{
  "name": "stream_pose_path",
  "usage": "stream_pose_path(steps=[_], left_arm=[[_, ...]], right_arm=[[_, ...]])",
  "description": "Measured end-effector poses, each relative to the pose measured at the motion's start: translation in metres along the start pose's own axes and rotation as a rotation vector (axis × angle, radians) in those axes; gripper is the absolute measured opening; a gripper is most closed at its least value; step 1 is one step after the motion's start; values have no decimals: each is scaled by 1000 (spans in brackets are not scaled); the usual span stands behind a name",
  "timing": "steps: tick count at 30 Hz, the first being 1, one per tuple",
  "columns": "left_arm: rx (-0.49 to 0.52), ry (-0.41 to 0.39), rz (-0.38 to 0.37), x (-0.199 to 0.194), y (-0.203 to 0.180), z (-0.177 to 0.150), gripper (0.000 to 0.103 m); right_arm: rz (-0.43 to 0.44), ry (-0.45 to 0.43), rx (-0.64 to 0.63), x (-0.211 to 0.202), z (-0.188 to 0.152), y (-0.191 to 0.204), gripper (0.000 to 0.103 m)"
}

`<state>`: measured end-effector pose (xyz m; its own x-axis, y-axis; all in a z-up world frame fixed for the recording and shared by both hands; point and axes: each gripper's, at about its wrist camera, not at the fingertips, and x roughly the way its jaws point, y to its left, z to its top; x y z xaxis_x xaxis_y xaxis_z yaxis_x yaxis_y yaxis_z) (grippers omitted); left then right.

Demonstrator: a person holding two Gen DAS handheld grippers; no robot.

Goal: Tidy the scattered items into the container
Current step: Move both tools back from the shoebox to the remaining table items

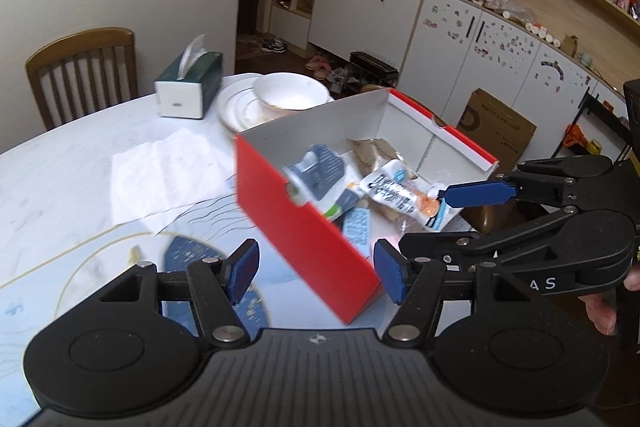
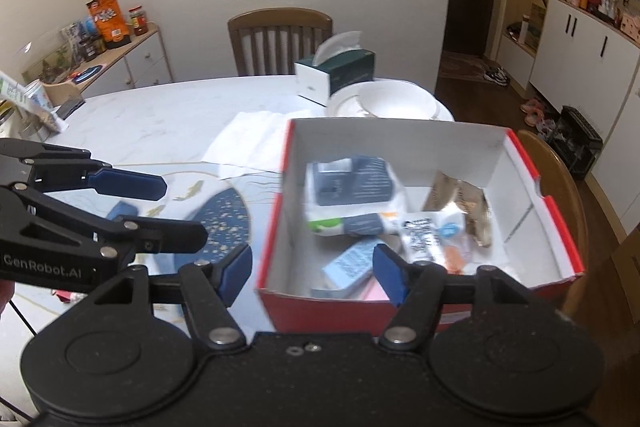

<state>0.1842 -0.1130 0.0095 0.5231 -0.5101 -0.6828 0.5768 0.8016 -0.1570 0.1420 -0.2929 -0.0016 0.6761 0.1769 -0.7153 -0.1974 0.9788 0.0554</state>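
A red cardboard box with a white inside stands on the table; it also shows in the right wrist view. It holds several packets: a grey-blue pack, a white sachet, a light blue packet and a brown packet. My left gripper is open and empty, at the box's near red wall. My right gripper is open and empty, above the box's near edge. In the left wrist view the right gripper reaches over the box from the right.
A marble table carries a green tissue box, stacked white plates with a bowl, a flat white tissue and a blue round pattern. Wooden chairs stand behind and right of the box.
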Motion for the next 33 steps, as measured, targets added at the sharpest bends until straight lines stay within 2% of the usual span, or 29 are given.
stream_pose_path(steps=[6, 18, 25, 29, 31, 33], left_arm=[[-23, -33, 41, -30, 27, -22, 71], [-104, -42, 116, -74, 87, -66, 76], [-139, -45, 145, -89, 116, -88, 83], [-142, -47, 157, -94, 129, -101, 91], [-136, -46, 170, -95, 134, -107, 102], [-125, -56, 186, -95, 139, -115, 103]], right_arm=[[29, -10, -17, 4, 0, 34, 74], [90, 1, -57, 21, -2, 105, 89], [108, 17, -73, 33, 0, 137, 91], [112, 33, -102, 43, 1, 154, 93], [119, 42, -124, 49, 2, 161, 93], [117, 49, -141, 54, 2, 169, 93]])
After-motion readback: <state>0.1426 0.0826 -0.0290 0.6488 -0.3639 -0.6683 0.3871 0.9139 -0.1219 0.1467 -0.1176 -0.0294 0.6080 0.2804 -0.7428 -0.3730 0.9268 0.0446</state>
